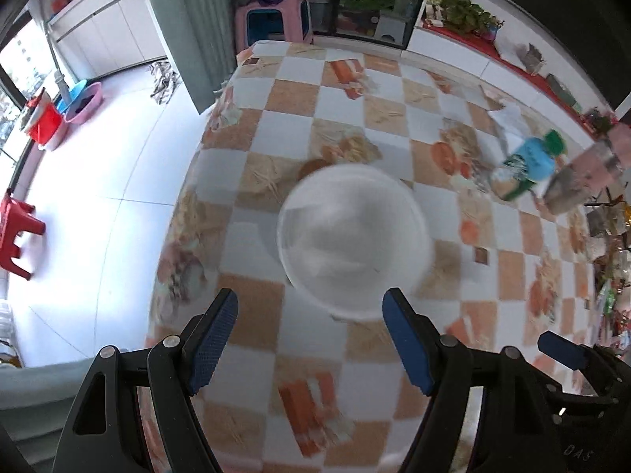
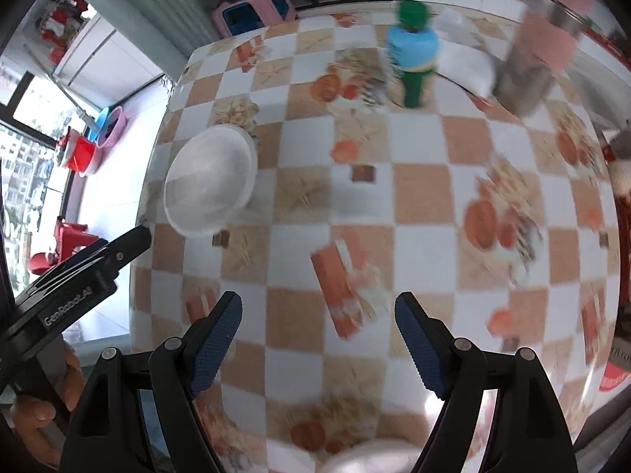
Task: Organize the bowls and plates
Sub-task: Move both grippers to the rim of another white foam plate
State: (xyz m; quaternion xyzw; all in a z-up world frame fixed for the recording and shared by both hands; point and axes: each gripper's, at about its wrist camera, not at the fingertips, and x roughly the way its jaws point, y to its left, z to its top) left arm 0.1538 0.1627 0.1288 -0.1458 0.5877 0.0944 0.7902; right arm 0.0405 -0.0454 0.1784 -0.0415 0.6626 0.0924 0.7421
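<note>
A white bowl (image 1: 353,242) stands on the checkered tablecloth, blurred by motion. My left gripper (image 1: 309,341) is open and empty, just short of the bowl, above the table. The same bowl (image 2: 211,181) shows in the right wrist view near the table's left edge. My right gripper (image 2: 317,345) is open and empty over the middle of the table, well to the right of the bowl. A pale rounded rim (image 2: 370,457) shows at the bottom edge between its arms; I cannot tell what it is.
A green-capped bottle with a blue label (image 2: 412,53) and a metal cup with a pink band (image 2: 540,47) stand at the far side. A white dish (image 2: 467,67) lies between them. The table (image 1: 276,126) ends at the left, with floor and stools beyond.
</note>
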